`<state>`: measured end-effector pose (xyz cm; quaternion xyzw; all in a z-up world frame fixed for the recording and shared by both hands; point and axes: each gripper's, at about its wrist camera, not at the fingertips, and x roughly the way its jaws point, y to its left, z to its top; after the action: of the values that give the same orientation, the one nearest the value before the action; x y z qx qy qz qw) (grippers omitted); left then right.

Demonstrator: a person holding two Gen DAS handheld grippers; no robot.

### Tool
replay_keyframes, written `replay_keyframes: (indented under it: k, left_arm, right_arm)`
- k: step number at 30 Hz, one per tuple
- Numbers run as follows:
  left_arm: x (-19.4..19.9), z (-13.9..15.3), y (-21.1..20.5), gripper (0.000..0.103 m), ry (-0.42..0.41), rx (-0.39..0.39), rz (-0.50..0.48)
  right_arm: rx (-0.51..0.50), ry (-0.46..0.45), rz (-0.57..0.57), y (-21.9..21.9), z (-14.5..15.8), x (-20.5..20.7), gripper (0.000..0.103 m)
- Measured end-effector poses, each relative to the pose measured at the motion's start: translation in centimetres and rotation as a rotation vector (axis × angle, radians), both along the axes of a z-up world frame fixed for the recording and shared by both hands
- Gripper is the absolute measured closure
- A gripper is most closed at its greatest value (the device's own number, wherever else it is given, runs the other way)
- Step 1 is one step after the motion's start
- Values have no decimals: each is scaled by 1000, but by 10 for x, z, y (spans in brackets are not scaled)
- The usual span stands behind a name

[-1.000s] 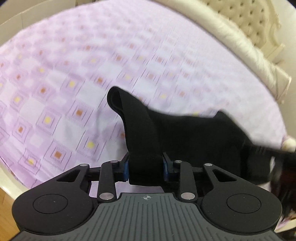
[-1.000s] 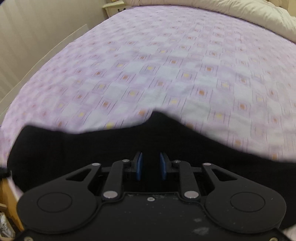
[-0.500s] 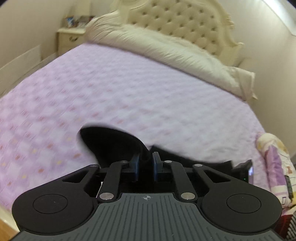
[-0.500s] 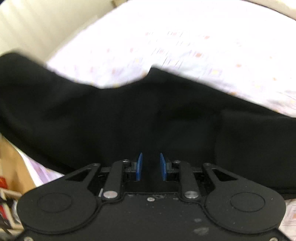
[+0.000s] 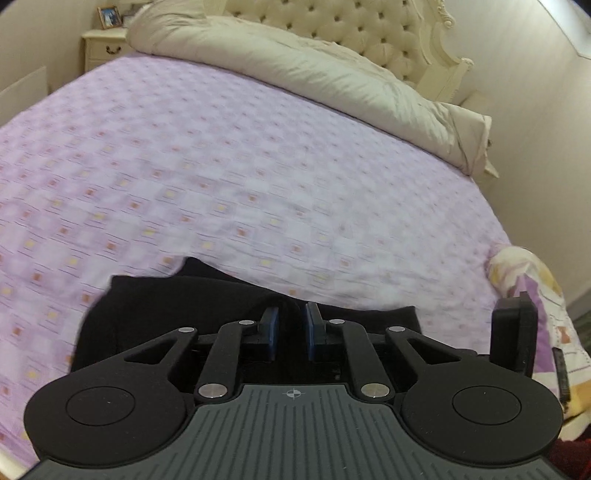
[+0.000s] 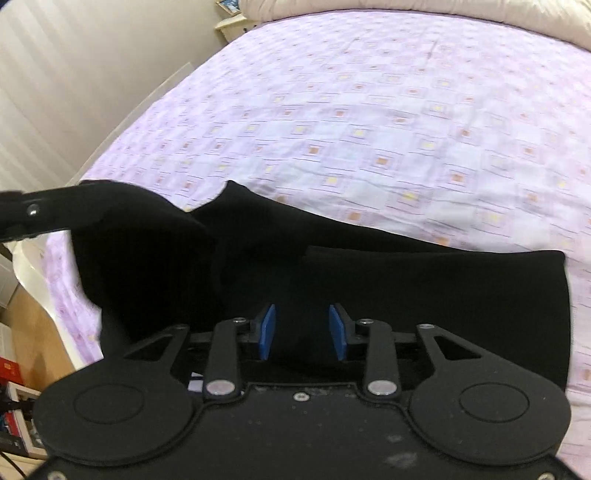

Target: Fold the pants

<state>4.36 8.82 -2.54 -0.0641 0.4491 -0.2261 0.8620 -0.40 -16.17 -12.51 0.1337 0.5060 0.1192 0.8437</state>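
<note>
Left wrist view: your left gripper (image 5: 291, 325) points down at the near edge of the bed (image 5: 258, 166). Its blue pads (image 5: 272, 328) stand close together with a ridge of the black pants (image 5: 166, 306) pinched between them, so you have hold of the cloth. The pants lie bunched along the near edge of the purple patterned bedspread, right in front of the tool. A cream duvet (image 5: 314, 70) is piled at the far end under the tufted headboard (image 5: 351, 26). A nightstand (image 5: 103, 44) sits at far left. At right, a black part of the other tool (image 5: 513, 332) pokes in beside a patterned pillow (image 5: 532, 280).

Right wrist view: your right gripper (image 6: 302, 330) has just been opening; its blue pads (image 6: 266, 332) stand well apart, with pants (image 6: 406, 288) fabric lying between them but not pressed. No grip here. The pants spread wide across the near bedspread (image 6: 369, 110), with a folded layer on the right. At left, the left tool (image 6: 40, 212) meets a raised corner of the cloth.
</note>
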Motion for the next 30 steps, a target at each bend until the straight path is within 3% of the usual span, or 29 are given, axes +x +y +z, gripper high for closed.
replay_keyframes:
  k: [4,10,13,16,19,21,25,27,28,30]
  left_arm:
    - [-4,19,16,89,-82,-9,-22]
    - [12,53,107,89,-156,16,35]
    - [23,44,157,89,-115,64,80]
    - [30,23,193,87,-39,124,134]
    - [31,-1,215,86,30,152,170]
    - [30,-11,223,79,70,151,174]
    - [27,-27,230,79,124,142,140]
    - [27,-32,236,79,142,132,129]
    - [26,-33,240,79,145,126,129]
    - [26,-36,250,79,147,116,149]
  right_arm:
    - [-3,2,9,4,2,-4,65]
    - [30,41,23,38,-7,6,64]
    - [70,58,35,69,-15,12,55]
    - [107,99,54,100,-23,20,36]
    - [92,171,28,123,-37,23,33]
    - [90,192,-13,131,-43,20,30]
    - [146,151,-25,143,-44,12,31]
    - [138,134,-8,156,-42,13,86]
    - [118,126,1,163,-38,15,95]
    - [78,58,51,183,-15,17,95]
